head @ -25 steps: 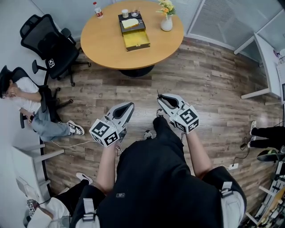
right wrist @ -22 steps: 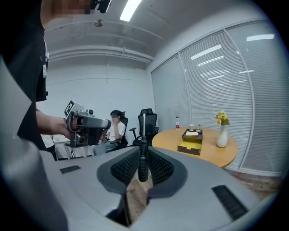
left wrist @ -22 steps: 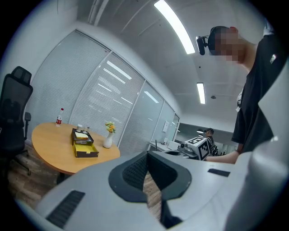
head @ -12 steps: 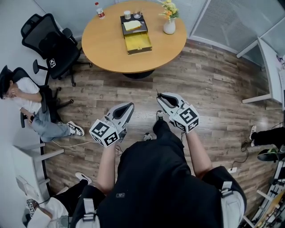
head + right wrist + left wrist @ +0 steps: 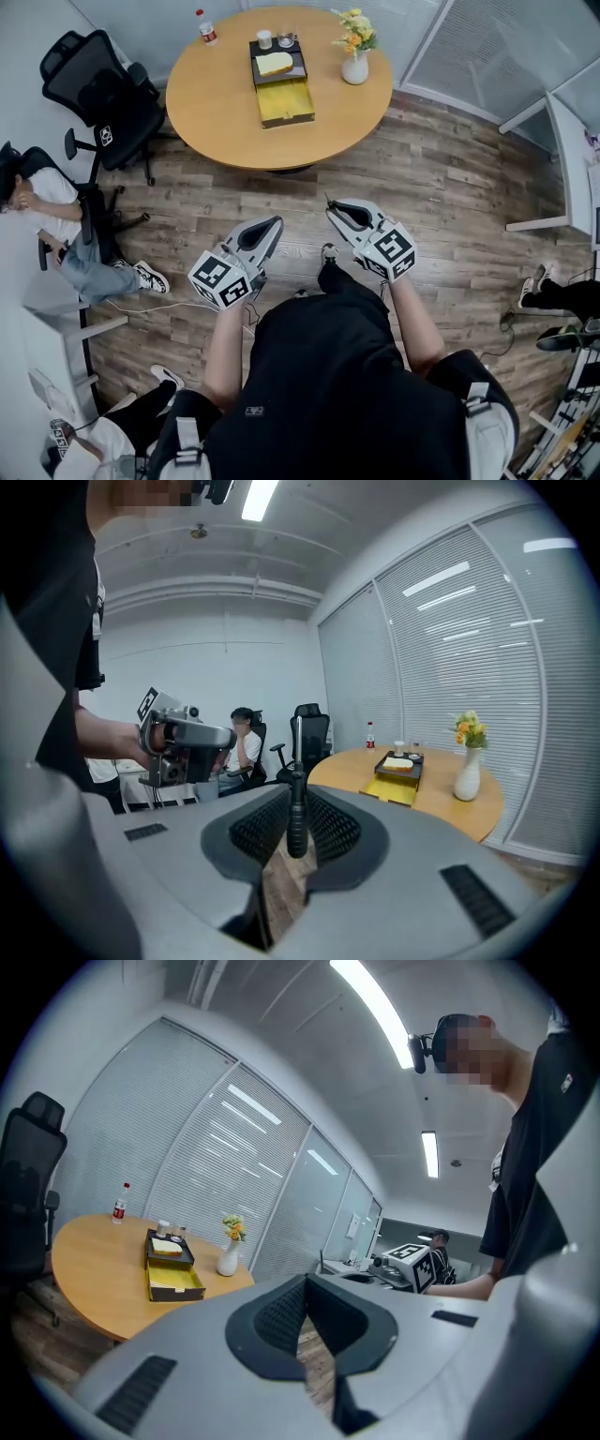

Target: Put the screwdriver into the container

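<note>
Two grey plastic grippers are held over the wooden plank floor (image 5: pixel 450 206). The left gripper (image 5: pixel 272 225) has its jaws pressed together, with nothing in them. The right gripper (image 5: pixel 336 208) pinches one screwdriver (image 5: pixel 297 808) by its round black handle. Its thin metal rod sticks out past the jaws, far from the container. Farther off is one round wooden table (image 5: pixel 216 103). On it sit one yellow box-shaped container (image 5: pixel 286 98) with no lid, two cups (image 5: pixel 265 39), one white vase (image 5: pixel 354 68) of flowers and one bottle (image 5: pixel 204 25).

Screwdriver (image 5: pixel 296 813) handle looks matt, table (image 5: pixel 216 103) smooth wood
</note>
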Action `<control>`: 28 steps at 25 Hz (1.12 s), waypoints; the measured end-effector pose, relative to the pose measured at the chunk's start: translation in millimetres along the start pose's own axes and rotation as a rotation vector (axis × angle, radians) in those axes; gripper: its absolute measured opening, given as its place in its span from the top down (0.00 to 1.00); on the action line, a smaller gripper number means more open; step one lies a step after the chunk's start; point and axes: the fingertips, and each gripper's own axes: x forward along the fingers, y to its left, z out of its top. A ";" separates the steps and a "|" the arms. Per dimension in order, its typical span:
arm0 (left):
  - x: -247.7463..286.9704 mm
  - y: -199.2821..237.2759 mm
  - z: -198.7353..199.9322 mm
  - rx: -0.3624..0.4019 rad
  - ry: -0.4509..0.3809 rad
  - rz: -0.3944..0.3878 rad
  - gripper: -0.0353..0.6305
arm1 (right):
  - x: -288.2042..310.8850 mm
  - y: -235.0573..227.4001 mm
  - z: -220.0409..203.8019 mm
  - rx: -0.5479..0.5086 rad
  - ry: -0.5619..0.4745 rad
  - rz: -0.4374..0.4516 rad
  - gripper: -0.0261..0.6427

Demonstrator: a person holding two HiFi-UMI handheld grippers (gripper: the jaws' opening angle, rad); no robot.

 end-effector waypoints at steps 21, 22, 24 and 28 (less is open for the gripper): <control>74.2 23.5 15.2 -0.014 -0.028 0.109 0.94 | 16.8 -75.5 2.8 -0.032 0.024 0.149 0.88; 76.5 24.5 15.7 -0.010 -0.024 0.111 0.94 | 18.1 -78.6 4.7 -0.033 0.022 0.153 0.88; 80.4 28.7 15.6 -0.009 -0.019 0.124 0.94 | 20.6 -84.5 7.4 -0.038 0.019 0.164 0.88; 91.2 37.1 17.8 -0.008 -0.027 0.145 0.94 | 25.7 -100.6 6.3 -0.040 0.016 0.175 0.88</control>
